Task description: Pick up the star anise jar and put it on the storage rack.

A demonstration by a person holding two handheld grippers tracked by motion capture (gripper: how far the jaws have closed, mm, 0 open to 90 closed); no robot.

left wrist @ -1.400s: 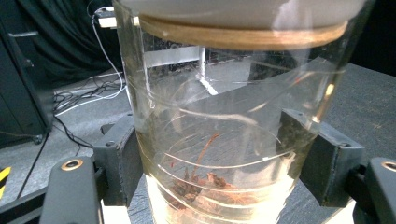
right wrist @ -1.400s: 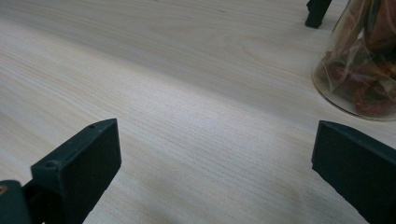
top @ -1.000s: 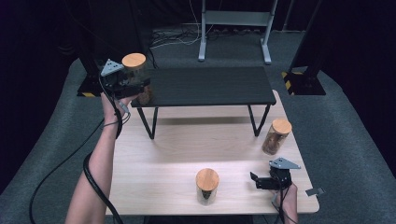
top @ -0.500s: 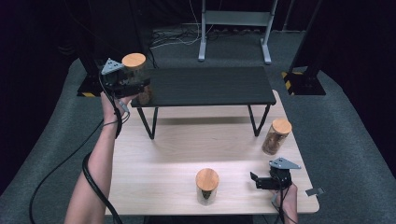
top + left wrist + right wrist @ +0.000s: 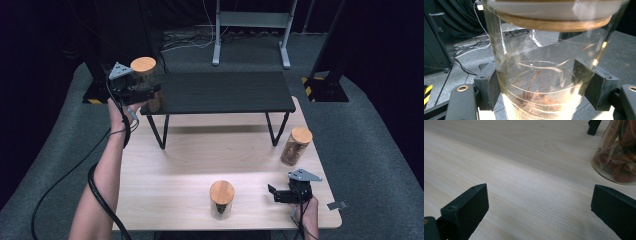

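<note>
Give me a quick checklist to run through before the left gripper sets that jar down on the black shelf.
1. Grip: left gripper pads press both sides of the held jar: ok.
2. Lid: wooden lid seated on top: ok.
3. Jar upright: ok.
4. Landing spot: black shelf top is bare beside the jar: ok.
5. Jar base above the shelf top: cannot tell.
6. Right gripper open, low over the wooden table, apart from the other two jars: ok.
</note>
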